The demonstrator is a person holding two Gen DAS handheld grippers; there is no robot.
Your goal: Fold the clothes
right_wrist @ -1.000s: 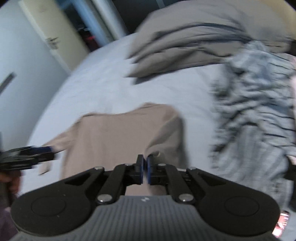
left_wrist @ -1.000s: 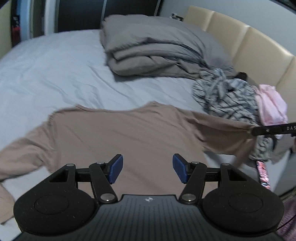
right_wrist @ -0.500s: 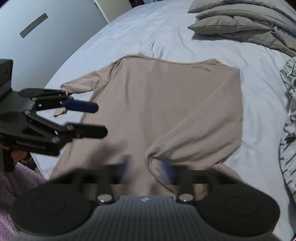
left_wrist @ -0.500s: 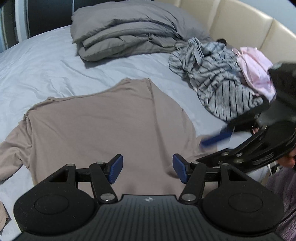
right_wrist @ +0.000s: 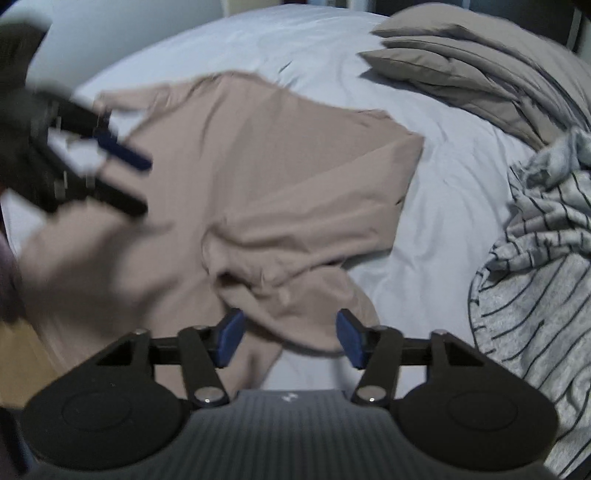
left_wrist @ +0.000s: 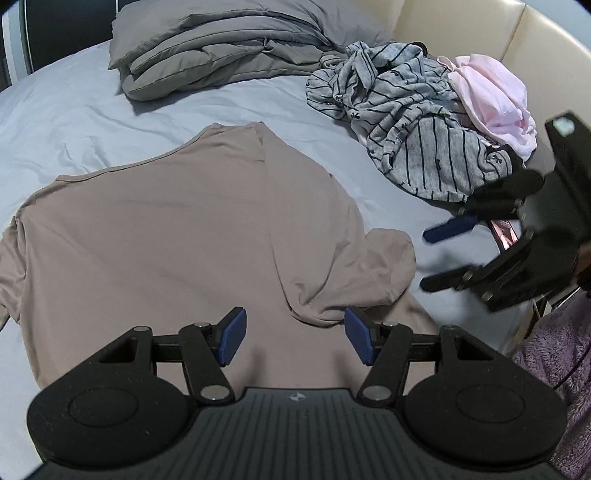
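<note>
A beige long-sleeved shirt (left_wrist: 166,229) lies flat on the pale bedsheet (left_wrist: 74,107), its right sleeve (left_wrist: 351,273) folded in over the body and bunched. My left gripper (left_wrist: 293,339) hovers open over the shirt's lower part, nothing between its blue pads. In the same view the right gripper (left_wrist: 436,258) hangs open to the right of the sleeve. In the right wrist view my right gripper (right_wrist: 288,338) is open just above the bunched sleeve (right_wrist: 280,280) of the shirt (right_wrist: 266,147), and the left gripper (right_wrist: 136,184) shows blurred at the left.
Folded grey bedding (left_wrist: 221,48) lies at the far side of the bed. A heap of grey striped clothes (left_wrist: 417,129) and a pink garment (left_wrist: 491,99) sit at the right by the cream headboard (left_wrist: 517,33). A purple fleece sleeve (left_wrist: 561,354) is at lower right.
My right gripper let go of the sleeve after carrying it in over the shirt, and now stands open. The left gripper stayed open while its view swung right across the shirt.
</note>
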